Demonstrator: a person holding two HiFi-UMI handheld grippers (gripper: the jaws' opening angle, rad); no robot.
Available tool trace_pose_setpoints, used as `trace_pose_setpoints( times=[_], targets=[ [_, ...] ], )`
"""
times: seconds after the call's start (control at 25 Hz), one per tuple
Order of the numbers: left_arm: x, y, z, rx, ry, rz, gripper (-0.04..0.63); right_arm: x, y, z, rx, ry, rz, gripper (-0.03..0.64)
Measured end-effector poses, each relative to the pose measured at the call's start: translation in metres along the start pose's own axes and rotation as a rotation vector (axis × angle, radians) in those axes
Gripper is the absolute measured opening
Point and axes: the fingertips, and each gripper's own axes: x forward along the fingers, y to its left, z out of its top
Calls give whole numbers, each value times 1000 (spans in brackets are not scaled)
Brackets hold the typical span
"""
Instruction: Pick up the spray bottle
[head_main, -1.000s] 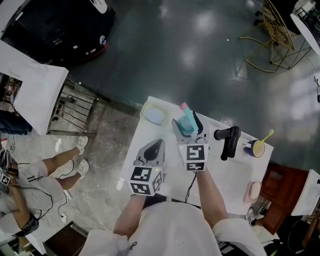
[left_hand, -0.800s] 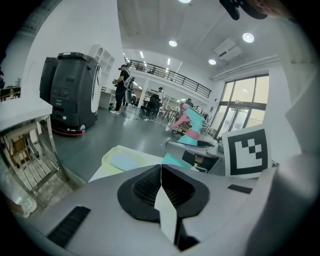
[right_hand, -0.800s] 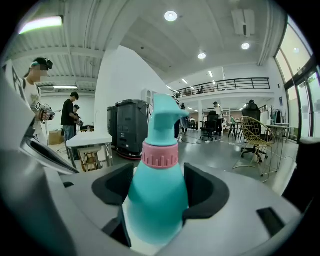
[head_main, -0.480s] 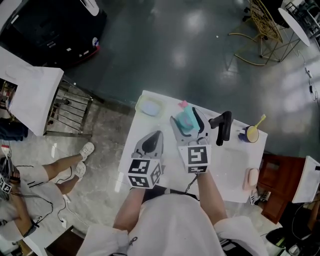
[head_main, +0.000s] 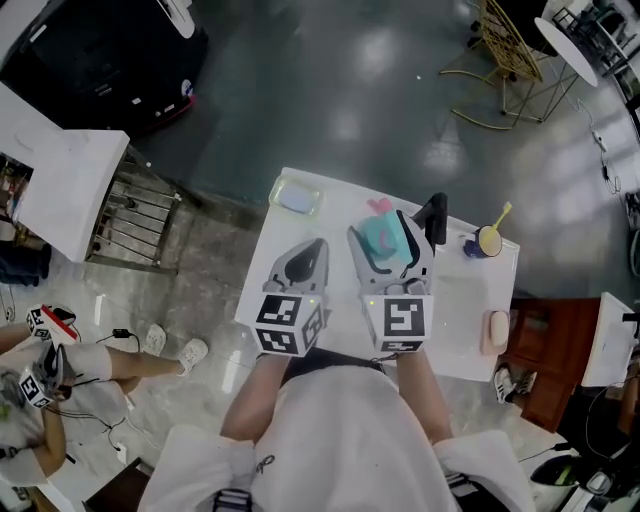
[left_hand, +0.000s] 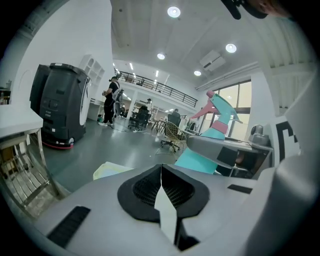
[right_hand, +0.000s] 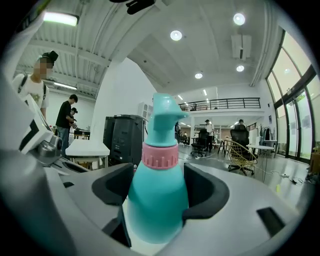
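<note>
A teal spray bottle (head_main: 378, 236) with a pink collar and trigger is held up off the white table (head_main: 455, 320) between the jaws of my right gripper (head_main: 385, 238), which is shut on its body. In the right gripper view the spray bottle (right_hand: 157, 192) stands upright between the black pads (right_hand: 204, 195), its nozzle head on top. My left gripper (head_main: 303, 283) hovers beside it on the left, shut and holding nothing. The left gripper (left_hand: 161, 186) has its pads pressed together; the spray bottle (left_hand: 212, 137) shows to its right.
On the table are a pale yellow tray (head_main: 296, 197) at the far left corner, a black handle-shaped tool (head_main: 434, 214), a dark cup with a yellow brush (head_main: 486, 239) and a pink bar (head_main: 494, 327). A metal rack (head_main: 135, 220) stands left of the table.
The right gripper has lifted the spray bottle higher and nearer to the head camera. The left gripper stays shut beside it. The view has shifted, so the table sits higher in frame.
</note>
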Motion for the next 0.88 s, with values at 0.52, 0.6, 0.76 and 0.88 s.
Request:
trace_pose_setpoints(
  times=[0.52, 0.6, 0.76, 0.88],
  targets=[
    [-34, -28, 38, 122, -124, -34, 26, -64, 4, 17, 29, -38, -73, 327],
    [-38, -30, 41, 128, -139, -37, 26, -70, 5, 17, 28, -41, -84, 328],
    [-45, -39, 44, 171, -165, -45, 26, -78, 7, 18, 38, -48, -96, 328],
    [-49, -46, 46, 192, -175, -61, 26, -82, 7, 14, 58, -44, -103, 327]
  ],
)
